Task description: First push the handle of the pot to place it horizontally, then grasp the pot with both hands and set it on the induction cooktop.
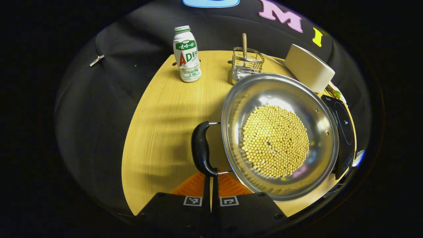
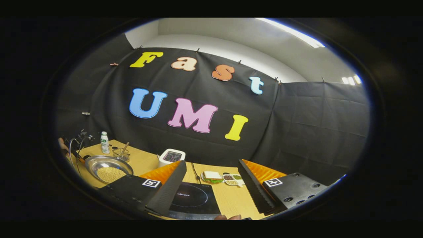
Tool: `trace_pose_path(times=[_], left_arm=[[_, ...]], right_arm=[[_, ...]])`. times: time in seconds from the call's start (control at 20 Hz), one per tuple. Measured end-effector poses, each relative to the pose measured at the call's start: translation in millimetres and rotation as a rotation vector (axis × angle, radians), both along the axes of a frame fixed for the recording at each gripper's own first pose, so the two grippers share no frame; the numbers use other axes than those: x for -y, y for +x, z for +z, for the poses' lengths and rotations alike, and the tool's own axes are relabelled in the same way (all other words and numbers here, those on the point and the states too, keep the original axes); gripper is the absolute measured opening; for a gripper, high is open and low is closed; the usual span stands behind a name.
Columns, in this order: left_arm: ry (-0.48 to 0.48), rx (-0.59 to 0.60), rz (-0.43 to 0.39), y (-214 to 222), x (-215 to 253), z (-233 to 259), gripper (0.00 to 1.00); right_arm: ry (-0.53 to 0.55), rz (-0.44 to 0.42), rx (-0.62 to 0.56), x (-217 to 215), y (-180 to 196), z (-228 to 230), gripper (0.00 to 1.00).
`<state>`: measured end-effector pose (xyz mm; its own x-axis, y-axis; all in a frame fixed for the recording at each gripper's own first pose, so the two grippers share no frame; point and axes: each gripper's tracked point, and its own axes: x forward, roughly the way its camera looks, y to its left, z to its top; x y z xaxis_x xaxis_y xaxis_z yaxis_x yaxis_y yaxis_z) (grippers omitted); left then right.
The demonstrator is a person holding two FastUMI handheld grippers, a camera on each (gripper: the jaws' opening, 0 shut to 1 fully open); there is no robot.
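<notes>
A steel pot [image 1: 264, 89] holding yellow soybeans [image 1: 274, 140] sits on the wooden table [image 1: 165, 115]. Its black handle [image 1: 200, 148] faces me on the pot's left side. My left gripper [image 1: 210, 172] is shut with nothing between its fingers, and its tips touch the lower end of that handle. The black induction cooktop [image 1: 343, 132] lies just right of the pot. In the right gripper view, my right gripper [image 2: 211, 162] stands wide open above the cooktop [image 2: 193, 198], with the pot [image 2: 96, 162] far off to its left.
A white and green bottle [image 1: 186, 54], a wire rack [image 1: 246, 64] with a wooden utensil, and a white appliance [image 1: 309, 67] stand behind the pot. A sandwich plate [image 2: 211, 177] and a small tray of beans [image 2: 233, 178] lie beyond the cooktop.
</notes>
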<state>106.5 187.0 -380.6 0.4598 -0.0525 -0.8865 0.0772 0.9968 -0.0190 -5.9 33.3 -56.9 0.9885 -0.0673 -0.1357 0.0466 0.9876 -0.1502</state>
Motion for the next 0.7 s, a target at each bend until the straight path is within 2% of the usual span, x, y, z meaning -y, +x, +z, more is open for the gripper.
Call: trace_pose_path(times=[0.4,0.6,0.7], left_arm=[[-0.013,0.049,0.022,12,-2,6,0.05],[-0.001,0.132,0.052,0,-12,26,0.05],[-0.011,0.195,0.040,-7,-11,41,0.06]], right_arm=[[-0.001,0.025,-0.023,-8,-2,-9,0.98],[0.023,0.053,-0.043,-22,-7,-16,0.98],[0.034,0.067,-0.054,-27,-5,-18,0.98]])
